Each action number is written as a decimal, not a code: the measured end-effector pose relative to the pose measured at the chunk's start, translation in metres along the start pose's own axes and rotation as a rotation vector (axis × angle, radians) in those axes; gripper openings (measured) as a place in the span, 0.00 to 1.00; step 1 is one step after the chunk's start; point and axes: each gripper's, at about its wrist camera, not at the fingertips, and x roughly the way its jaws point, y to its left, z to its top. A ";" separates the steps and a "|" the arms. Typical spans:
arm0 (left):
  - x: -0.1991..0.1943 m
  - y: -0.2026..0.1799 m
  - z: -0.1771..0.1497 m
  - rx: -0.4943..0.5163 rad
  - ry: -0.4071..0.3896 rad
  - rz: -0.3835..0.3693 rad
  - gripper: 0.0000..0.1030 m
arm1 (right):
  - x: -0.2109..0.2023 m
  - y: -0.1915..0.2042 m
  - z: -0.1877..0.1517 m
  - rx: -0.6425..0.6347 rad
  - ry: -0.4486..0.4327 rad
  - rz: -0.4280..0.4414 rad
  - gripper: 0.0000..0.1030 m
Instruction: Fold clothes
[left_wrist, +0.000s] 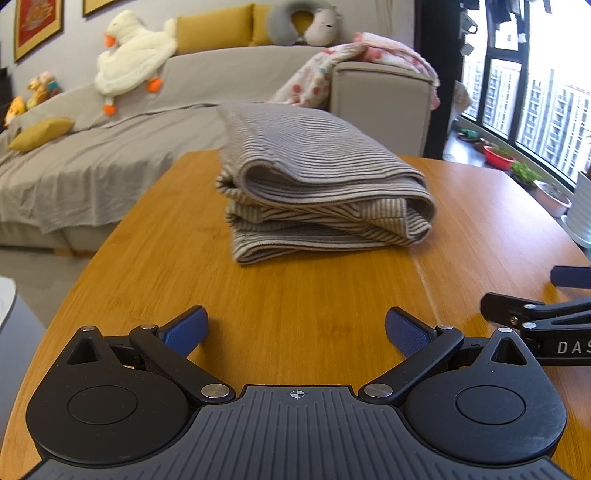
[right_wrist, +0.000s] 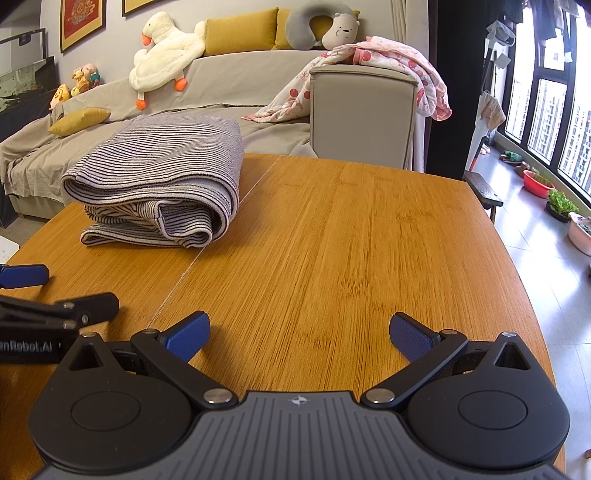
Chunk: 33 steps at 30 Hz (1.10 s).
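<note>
One folded striped garment (left_wrist: 317, 177) on one wooden table (left_wrist: 295, 295), two yellow cushions (right_wrist: 240, 31), one plush duck (right_wrist: 166, 48).

We see one striped garment (left_wrist: 317, 177), grey-beige w/ thin dark stripes, folded into a thick stack of several layers; it lies flat on the wooden table (left_wrist: 295, 288), toward the far side; rounded fold edges face us, top layer smooth; lower layers show stripes running at other angles; from the right wrist view it sits at far left (right_wrist: 159, 184).
</note>
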 end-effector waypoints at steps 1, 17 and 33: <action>-0.002 0.002 0.000 -0.011 0.010 0.005 1.00 | -0.001 0.000 -0.001 0.001 0.000 -0.001 1.00; -0.016 0.006 -0.008 -0.104 0.035 0.132 1.00 | -0.003 0.002 -0.003 0.006 0.000 -0.007 1.00; -0.018 0.006 -0.011 -0.099 0.033 0.126 1.00 | -0.002 0.005 -0.002 -0.010 0.000 0.013 1.00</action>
